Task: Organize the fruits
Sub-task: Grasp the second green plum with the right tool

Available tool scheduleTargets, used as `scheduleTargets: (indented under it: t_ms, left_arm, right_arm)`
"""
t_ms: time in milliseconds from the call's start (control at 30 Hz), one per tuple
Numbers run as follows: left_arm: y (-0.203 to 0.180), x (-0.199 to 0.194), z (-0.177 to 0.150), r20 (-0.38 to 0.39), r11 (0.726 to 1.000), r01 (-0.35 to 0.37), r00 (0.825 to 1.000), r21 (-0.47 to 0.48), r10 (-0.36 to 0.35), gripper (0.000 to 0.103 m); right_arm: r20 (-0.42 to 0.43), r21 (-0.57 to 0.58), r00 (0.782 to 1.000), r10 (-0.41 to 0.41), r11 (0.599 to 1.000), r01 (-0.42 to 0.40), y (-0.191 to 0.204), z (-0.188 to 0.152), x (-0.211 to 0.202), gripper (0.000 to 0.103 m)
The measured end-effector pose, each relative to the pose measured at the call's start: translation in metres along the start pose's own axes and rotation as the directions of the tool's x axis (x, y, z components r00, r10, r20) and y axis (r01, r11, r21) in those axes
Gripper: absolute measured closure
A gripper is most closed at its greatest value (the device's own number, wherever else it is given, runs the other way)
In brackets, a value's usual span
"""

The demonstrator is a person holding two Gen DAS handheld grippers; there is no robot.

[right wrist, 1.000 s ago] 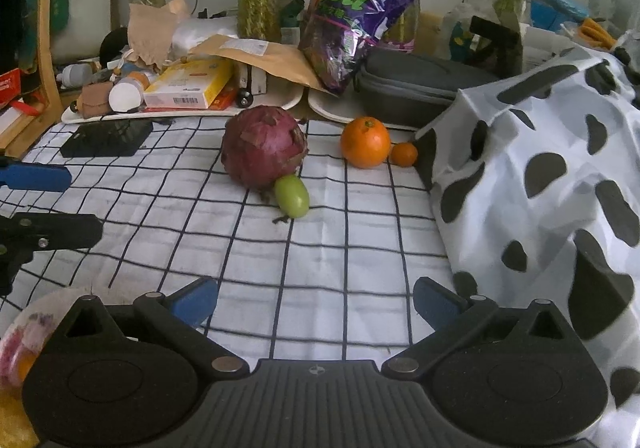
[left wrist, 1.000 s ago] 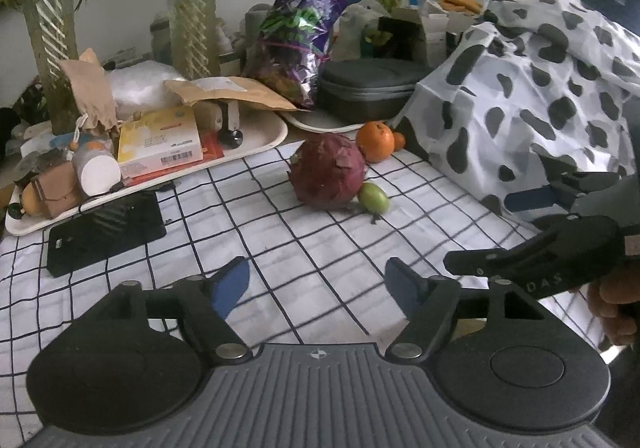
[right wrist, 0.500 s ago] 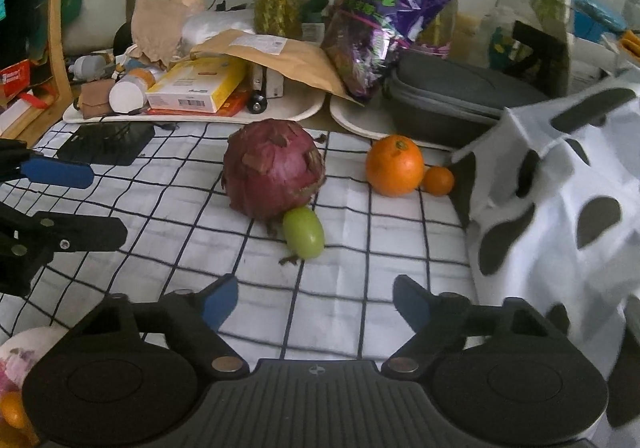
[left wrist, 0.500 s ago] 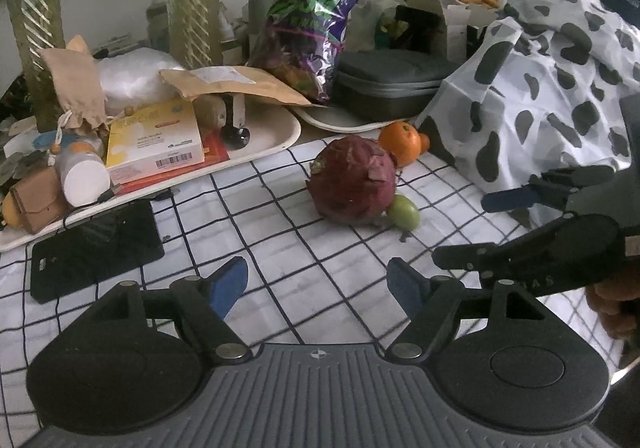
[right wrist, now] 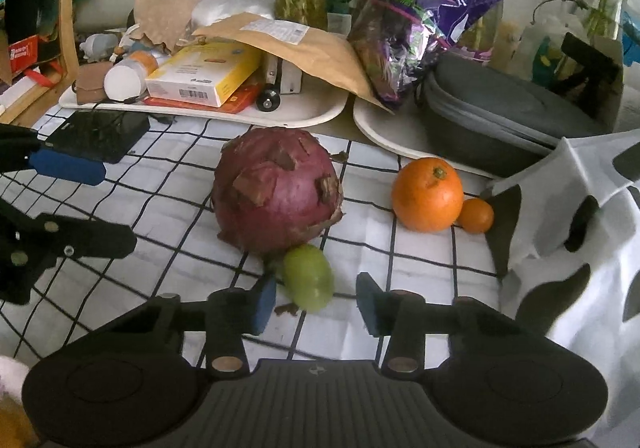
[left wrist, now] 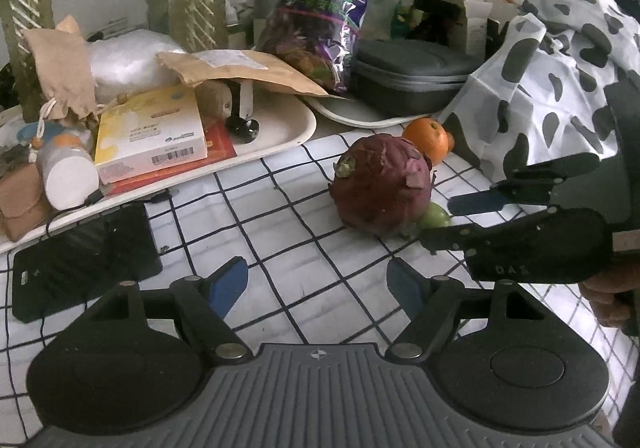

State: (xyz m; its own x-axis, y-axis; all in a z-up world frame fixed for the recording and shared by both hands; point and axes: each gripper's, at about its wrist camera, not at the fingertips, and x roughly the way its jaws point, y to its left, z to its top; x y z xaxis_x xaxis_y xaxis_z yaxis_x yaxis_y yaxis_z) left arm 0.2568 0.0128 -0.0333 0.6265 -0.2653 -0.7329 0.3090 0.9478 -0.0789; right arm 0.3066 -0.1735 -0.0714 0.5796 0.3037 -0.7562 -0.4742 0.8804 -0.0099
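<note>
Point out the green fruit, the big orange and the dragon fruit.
green fruit (right wrist: 309, 277), right wrist view, middle of its skin.
big orange (right wrist: 427, 195), right wrist view, front face.
dragon fruit (left wrist: 382, 180), left wrist view, centre.

- White tray (right wrist: 312, 116) holding a yellow box (right wrist: 204, 74) and a brown envelope (right wrist: 296, 44)
- Purple snack bag (right wrist: 432, 8) leaning over a grey zip case (right wrist: 500, 116)
- Cow-print cloth (left wrist: 552, 88) at the right
- Black-gridded tablecloth (left wrist: 280, 232)

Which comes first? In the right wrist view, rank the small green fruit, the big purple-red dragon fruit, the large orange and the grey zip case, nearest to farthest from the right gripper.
1. Small green fruit: just ahead of the open right gripper, between its fingers.
2. Big purple-red dragon fruit: right behind it, slightly left.
3. Large orange: farther back, to the right.
4. Grey zip case: at the back right, on a white tray.
</note>
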Motion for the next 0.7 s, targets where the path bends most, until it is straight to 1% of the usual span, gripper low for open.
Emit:
scheduleTargets:
  t_ms: [33,100,167,200,333,400,500,600,633,667,700]
  left_arm:
    - [0.0,0.001,0.0,-0.001,1.0,0.003,1.0,0.0,-0.003,0.028]
    - [0.001,0.004,0.001,-0.001,1.0,0.007,1.0,-0.001,-0.007,0.028]
    - [0.001,0.005,0.001,0.003,1.0,0.012,1.0,0.0,-0.012,0.028]
    - [0.001,0.006,0.0,0.009,1.0,0.015,1.0,0.0,-0.015,0.028]
    - [-0.003,0.002,0.0,0.079,1.0,0.027,0.997,0.0,-0.027,0.028]
    - [-0.005,0.001,0.002,0.108,1.0,0.026,0.994,-0.006,-0.025,0.028]
    - [-0.008,0.004,0.006,0.133,0.999,0.044,0.99,-0.011,-0.043,0.027]
    - [-0.012,0.009,0.011,0.137,0.997,0.07,0.988,-0.014,-0.067,0.025]
    - [-0.013,0.011,0.013,0.136,0.997,0.08,0.988,-0.014,-0.077,0.023]
    - [-0.014,0.014,0.014,0.137,0.996,0.093,0.986,-0.011,-0.09,0.017]
    - [-0.015,0.016,0.016,0.139,0.995,0.097,0.986,-0.008,-0.095,0.016]
  right_arm:
    - [0.001,-0.001,1.0,0.006,1.0,-0.006,0.0,0.001,0.001,0.063]
    - [-0.002,-0.002,1.0,0.022,1.0,-0.022,0.0,0.001,0.005,0.066]
    - [-0.004,-0.001,0.999,0.033,0.999,-0.033,0.0,0.002,0.009,0.072]
    - [-0.003,-0.003,0.999,0.035,0.999,-0.035,-0.001,0.002,0.01,0.073]
    - [-0.017,-0.017,0.999,0.039,0.999,-0.039,-0.001,0.004,0.007,0.075]
    - [-0.02,-0.038,1.0,0.02,0.999,-0.02,0.0,0.005,0.001,0.075]
    - [-0.03,-0.006,0.999,0.033,0.999,-0.033,-0.006,0.004,-0.005,0.075]
    - [-0.033,0.005,0.999,0.017,1.0,-0.016,-0.012,0.002,-0.008,0.075]
    - [-0.033,0.013,0.999,0.013,1.0,-0.013,-0.014,0.001,-0.009,0.075]
    - [-0.032,0.022,0.999,0.011,1.0,-0.01,-0.017,0.001,-0.01,0.075]
    - [-0.029,0.032,1.0,0.007,0.999,-0.006,-0.021,0.0,-0.012,0.075]
